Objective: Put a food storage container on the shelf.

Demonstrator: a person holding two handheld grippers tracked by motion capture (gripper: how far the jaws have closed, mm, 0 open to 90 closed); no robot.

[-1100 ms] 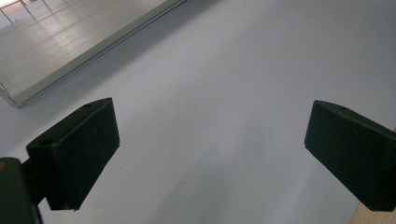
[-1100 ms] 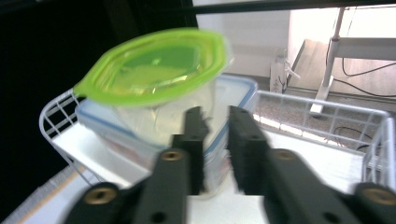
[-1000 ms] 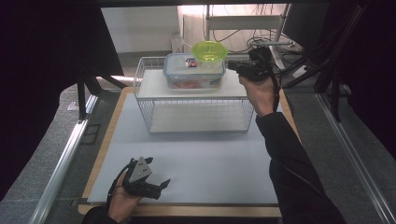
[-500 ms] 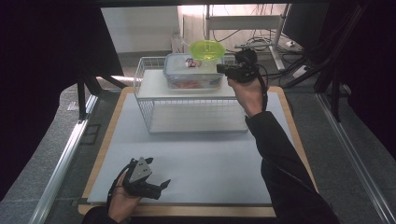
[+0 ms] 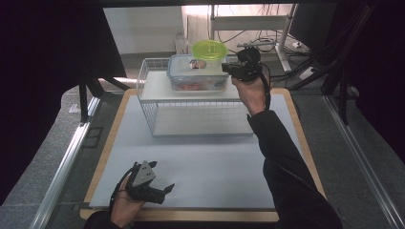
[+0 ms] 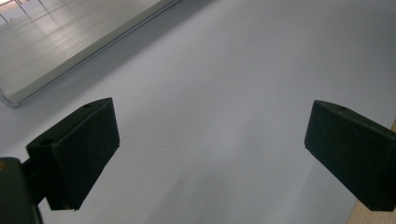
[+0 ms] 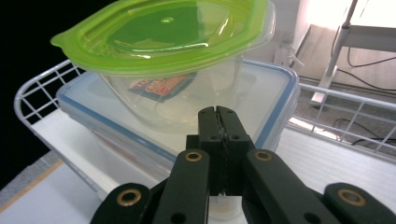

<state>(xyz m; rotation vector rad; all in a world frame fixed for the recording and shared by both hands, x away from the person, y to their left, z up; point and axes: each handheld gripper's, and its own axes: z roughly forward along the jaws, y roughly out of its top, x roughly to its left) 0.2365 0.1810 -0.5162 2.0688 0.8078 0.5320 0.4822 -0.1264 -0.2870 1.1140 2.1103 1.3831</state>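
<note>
1. The bowl (image 7: 177, 70), clear plastic with a green lid (image 5: 209, 48), sits on top of a flat lidded box (image 5: 197, 72). Both rest on the white shelf of a wire rack (image 5: 191, 107) at 12 o'clock on the table (image 5: 210, 162).
2. The right tongs (image 5: 228, 69) are clenched, the jaws pressed flat together with nothing between them. In the right gripper view their tips (image 7: 219, 114) sit at 6 o'clock from the bowl, close to its clear wall; whether they touch it I cannot tell.
3. The left tongs (image 5: 165, 191) are released, the jaws wide apart over the bare mat at 7 o'clock on the table, well apart from the rack.
4. The bowl looks light and thin-walled, probably near empty apart from a printed packet seen through its side. I judge it stiff enough to hold shape but smooth and slippery, and it may slide on the box lid if pushed.
5. The best hold is likely the overhanging lid rim at its nearest edge, or the wall just under that rim; the jaws would have to open first.
6. Squeezing the lid alone could pop it off, so catching rim and wall together seems safer.
</note>
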